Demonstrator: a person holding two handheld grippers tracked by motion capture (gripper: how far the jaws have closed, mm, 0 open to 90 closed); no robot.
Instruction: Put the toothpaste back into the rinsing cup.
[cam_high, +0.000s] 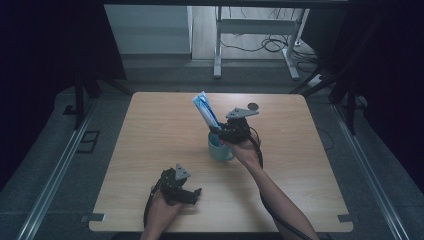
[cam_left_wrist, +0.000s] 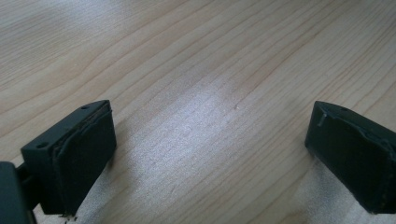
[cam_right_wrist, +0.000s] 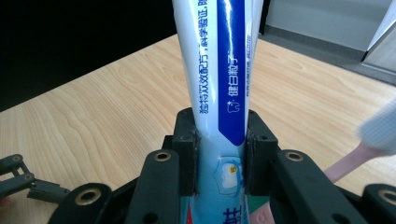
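The right hand-held gripper clamps the tube upright over the cup; the left hand-held gripper, gaping, rests well apart.

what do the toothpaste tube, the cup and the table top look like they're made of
Toothpaste tube: glossy plastic or laminate, judging by the sheen streaks over its print. Cup: teal, smooth and opaque, plastic or ceramic; too small to tell. Table top: pale wood or wood-look laminate, matte, with visible grain lines.

We see the mug mid-table, the toothpaste tube standing in it, the right gripper just behind-right, the left gripper nearer us.
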